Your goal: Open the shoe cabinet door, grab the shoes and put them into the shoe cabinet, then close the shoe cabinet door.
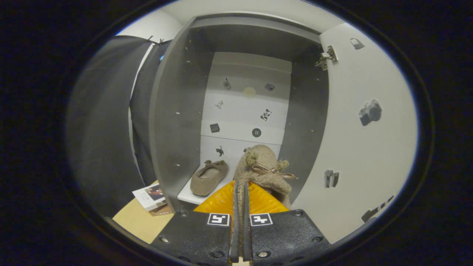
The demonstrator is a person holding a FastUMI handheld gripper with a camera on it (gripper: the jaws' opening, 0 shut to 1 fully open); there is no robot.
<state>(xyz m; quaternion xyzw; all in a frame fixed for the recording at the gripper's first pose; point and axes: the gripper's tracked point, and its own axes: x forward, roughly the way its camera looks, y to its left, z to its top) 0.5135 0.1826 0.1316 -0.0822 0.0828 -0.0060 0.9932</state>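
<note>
Between the fingers of the gripper point(240, 192), a fuzzy tan shoe point(262, 170) is being pinched; the two fingers are standing almost together with only a thin strip of the shoe's edge showing in the narrow gap, so both are pressing on it and the tongs are clenched on the shoe; the shoe is hanging just ahead of the fingertips, its toe pointing up and into the cabinet, with a small ribbon bow point(271, 171) lying across its top and a pom-pom on each side of the bow. Beyond the fingers the shoe cabinet point(177, 111) is standing open; its grey side walls are framing a pale back panel that is carrying several small dark stickers; on the white bottom shelf point(186, 195), toward the left wall, a second shoe point(208, 177) of the same tan colour is lying flat on its sole, well apart from the held one, its toe pointing toward the opening. To the right of the opening the cabinet door point(366, 147) is swung wide, its pale inner face turned to the camera and dotted with stickers; a metal hinge point(327, 57) is joining it to the cabinet's upper right corner. Left of the cabinet, low down, a booklet point(149, 195) is resting on a light wooden surface point(136, 221); dark cloth is hanging behind it.
</note>
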